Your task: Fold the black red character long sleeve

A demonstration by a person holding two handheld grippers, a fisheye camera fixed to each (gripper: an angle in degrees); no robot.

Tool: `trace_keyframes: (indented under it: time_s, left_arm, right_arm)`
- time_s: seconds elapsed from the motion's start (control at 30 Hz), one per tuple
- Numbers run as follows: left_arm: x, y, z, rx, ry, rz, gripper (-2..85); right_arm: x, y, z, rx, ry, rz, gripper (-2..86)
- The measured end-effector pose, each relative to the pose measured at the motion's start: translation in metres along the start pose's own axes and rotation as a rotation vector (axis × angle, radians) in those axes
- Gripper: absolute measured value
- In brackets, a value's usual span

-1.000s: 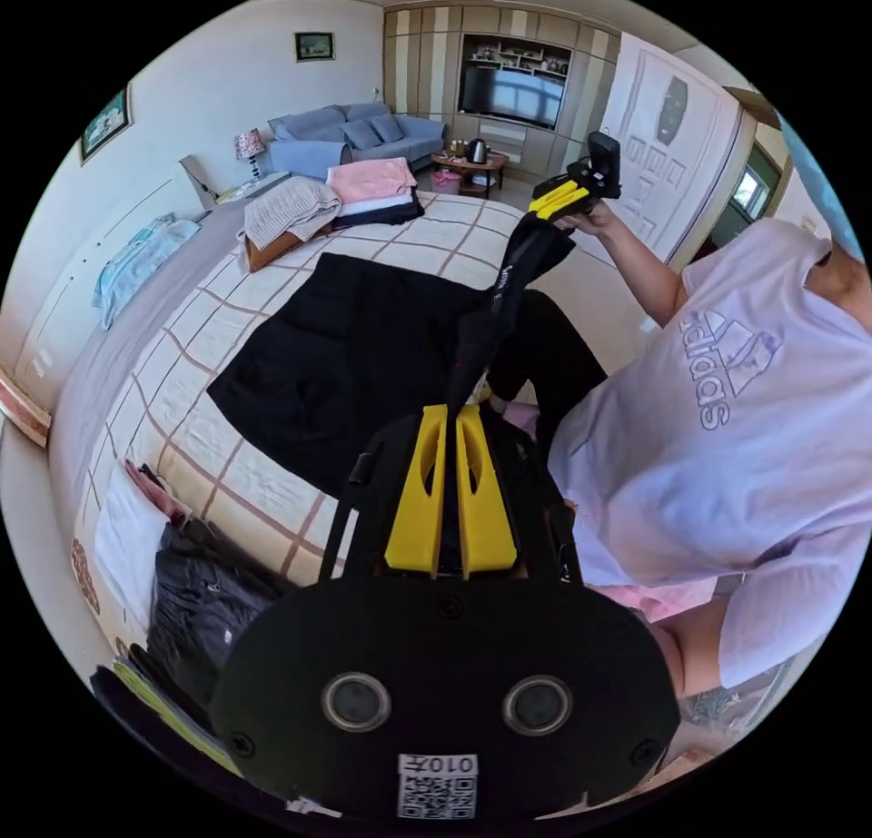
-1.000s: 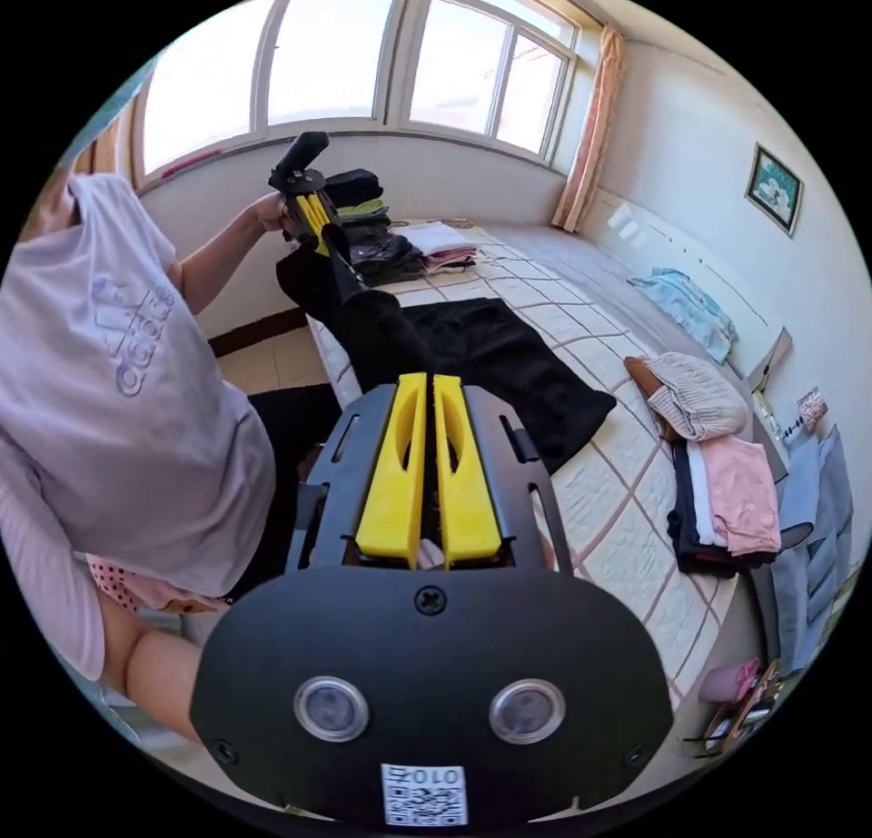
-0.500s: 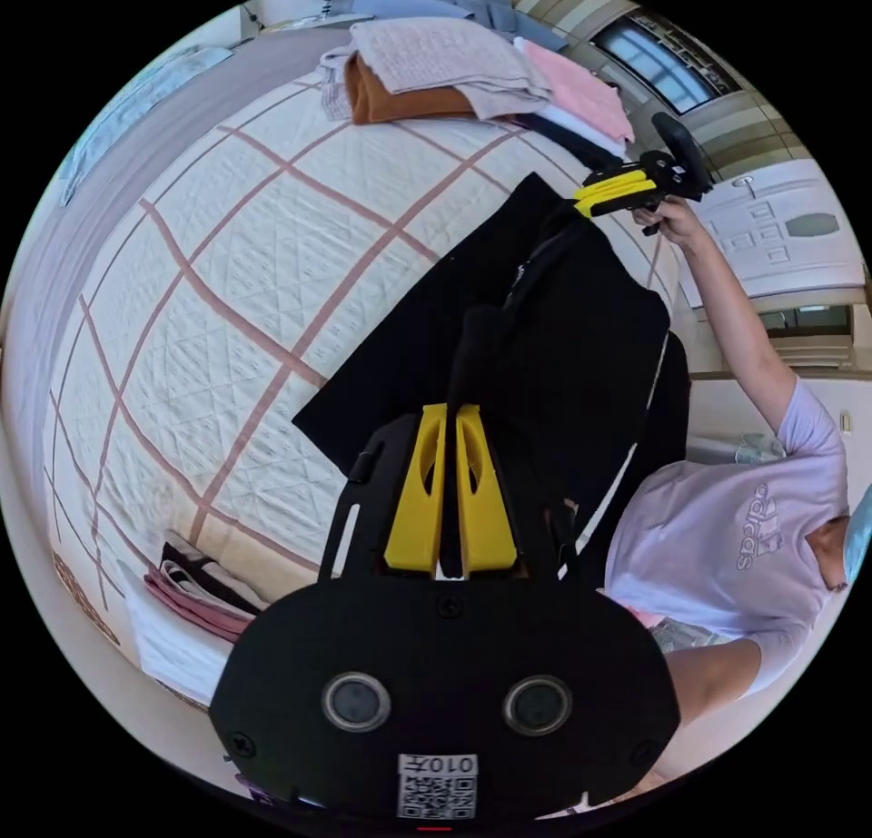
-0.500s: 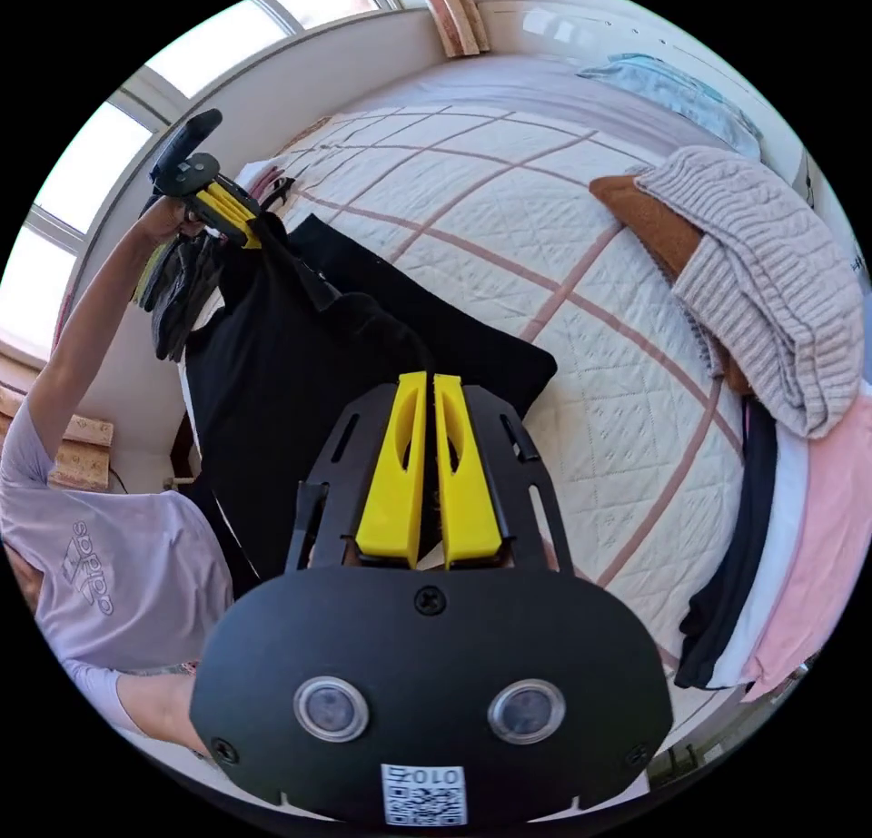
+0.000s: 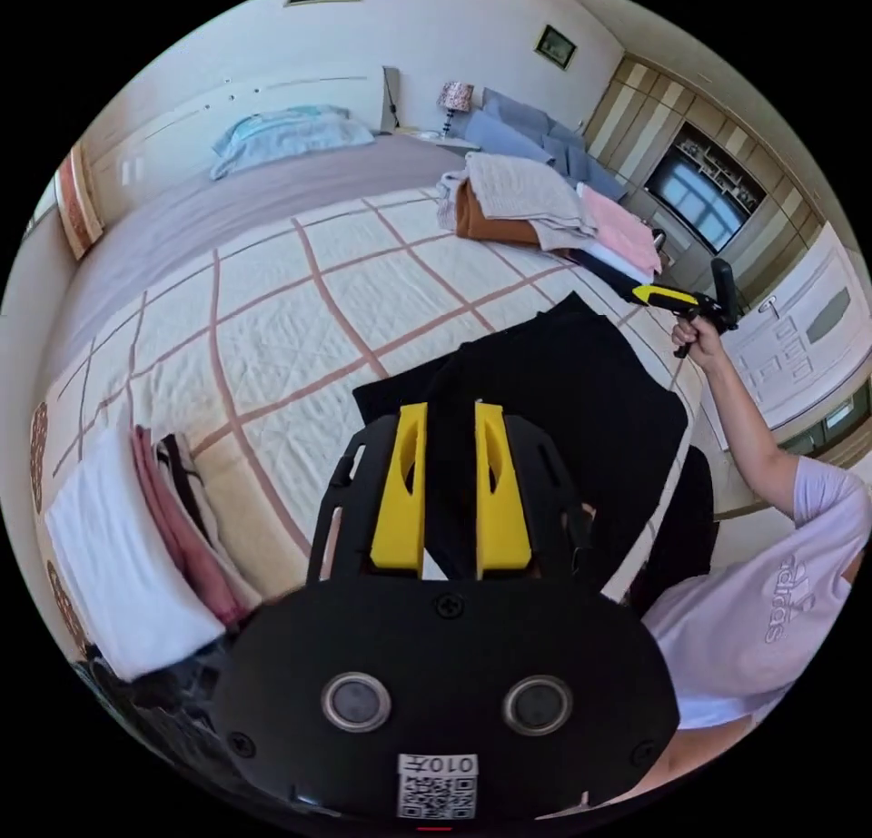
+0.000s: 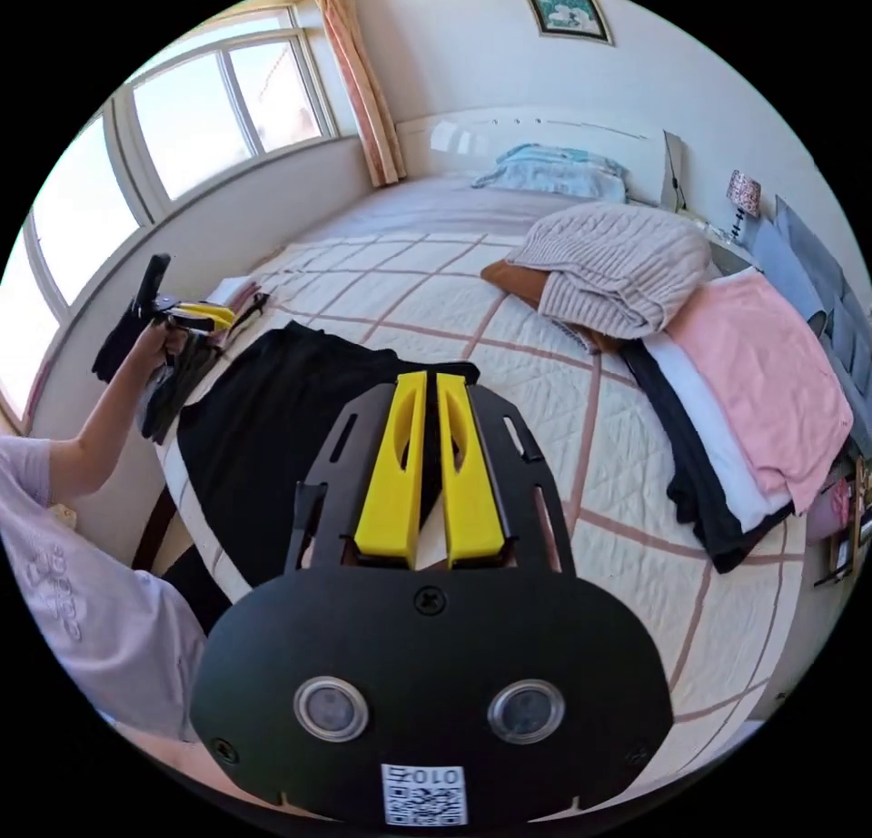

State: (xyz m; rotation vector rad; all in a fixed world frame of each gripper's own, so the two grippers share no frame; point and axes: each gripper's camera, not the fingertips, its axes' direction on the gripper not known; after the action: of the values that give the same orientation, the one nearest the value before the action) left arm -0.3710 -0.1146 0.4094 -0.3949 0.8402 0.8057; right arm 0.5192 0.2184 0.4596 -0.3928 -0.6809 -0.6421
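Black red character long sleeve [image 5: 581,393], spread flat across the near edge of the quilted bed [image 5: 300,330], seen at centre right of the left gripper view and at centre left of the right gripper view [image 6: 263,420]. Showed plain black only; no red print visible, so probably lying face down for folding. Part of the fabric draped off the bed edge toward the person.

Left gripper [image 5: 451,411] poised just above the garment's near corner at lower centre of its own view, yellow jaws clearly parted, dark cloth seen through the gap but not pinched. Appeared small at the left edge of the right gripper view [image 6: 213,314], raised clear of the cloth.

Right gripper [image 6: 431,379] at lower centre of its view, jaws nearly together with a thin slit and no fabric between; could not tell whether fully clenched. Seen at the right of the left gripper view [image 5: 658,293], held in a hand [image 5: 695,343] beyond the garment's far side.

Stack of folded clothes [image 5: 545,211] kept well apart at the upper part of the frame, likely leaving working room.
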Motion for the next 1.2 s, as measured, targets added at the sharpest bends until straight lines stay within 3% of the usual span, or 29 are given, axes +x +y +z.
trace_keyframes:
  time_s: [0.13, 0.33, 0.43, 0.63, 0.73, 0.9, 0.97, 1.07, 1.2]
  left_arm:
    - [0.054, 0.122, -0.036, 0.007, -0.094, -0.042, 10.3]
    - [0.076, 0.247, -0.014, 0.051, 0.028, -0.248, 12.1]
    - [0.088, 0.251, -0.007, 0.112, 0.038, -0.250, 12.2]
    - [0.110, 0.230, 0.030, 0.028, 0.049, -0.229, 8.9]
    - [0.128, 0.225, 0.031, -0.009, -0.028, -0.138, 5.2]
    - [0.131, 0.217, 0.005, -0.009, 0.079, -0.017, 1.8]
    - [0.139, 0.212, -0.008, -0.035, 0.091, 0.023, 1.2]
    - [0.147, 0.213, 0.004, -0.098, 0.062, 0.002, 1.0]
    - [0.151, 0.228, 0.051, -0.176, 0.098, -0.087, 1.3]
  right_arm:
    - [-0.024, 0.087, -0.046, 0.057, -0.006, 0.012, 8.9]
    - [-0.028, 0.190, -0.035, -0.099, -0.087, 0.247, 14.5]
    - [-0.023, 0.204, -0.028, -0.042, -0.155, 0.342, 14.2]
    - [-0.013, 0.193, 0.000, -0.079, -0.210, 0.382, 11.1]
    - [-0.009, 0.189, -0.010, -0.094, -0.152, 0.354, 6.5]
    - [0.010, 0.178, -0.044, -0.149, -0.266, 0.283, 3.2]
    - [0.002, 0.173, -0.052, -0.163, -0.215, 0.229, 2.7]
    - [0.008, 0.177, -0.034, -0.205, -0.155, 0.233, 2.4]
    - [0.036, 0.192, -0.010, -0.221, -0.225, 0.324, 3.1]
